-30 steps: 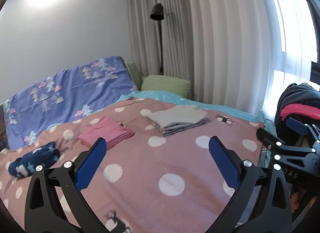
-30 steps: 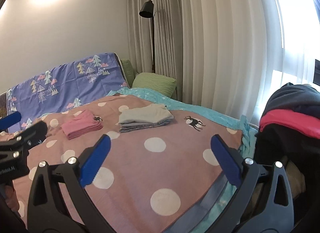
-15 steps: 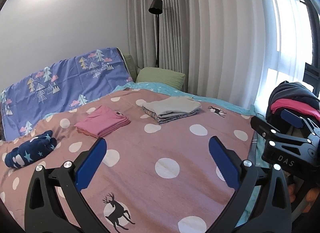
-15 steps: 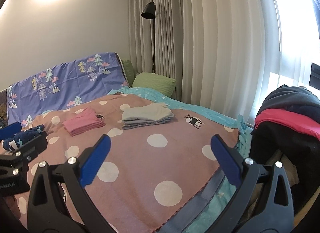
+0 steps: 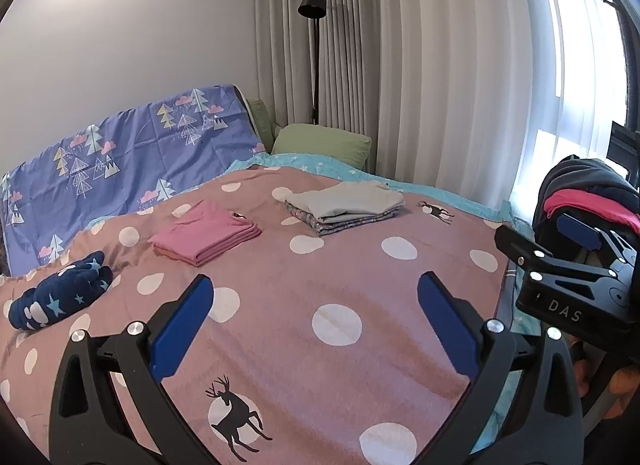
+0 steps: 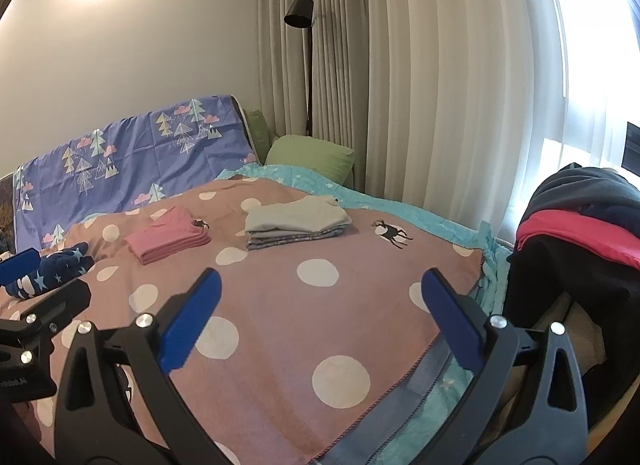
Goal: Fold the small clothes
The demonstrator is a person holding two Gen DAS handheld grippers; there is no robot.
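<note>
Seemingly between garments, the left gripper (image 5: 312, 325) hangs wide apart and empty over the spotted blanket (image 5: 340, 277); the unfolded clothes pile (image 5: 588, 193) lies off to its right, beyond the right gripper (image 5: 576, 257), whose body reads "DAS". From the right wrist, that gripper (image 6: 320, 321) also gapes empty, nearer the pile (image 6: 580, 221), at its right; the pink stack (image 6: 168, 239) sits far left.

Each gripper is built from a black plastic frame with triangular cut-outs, and its two jaws are faced with flat blue pads. Silver round-headed screws are set along the arms of the left gripper (image 5: 314, 323) and the right gripper (image 6: 318, 319). White lettering "DAS" is printed on the right gripper's side (seen from the left wrist view).
</note>
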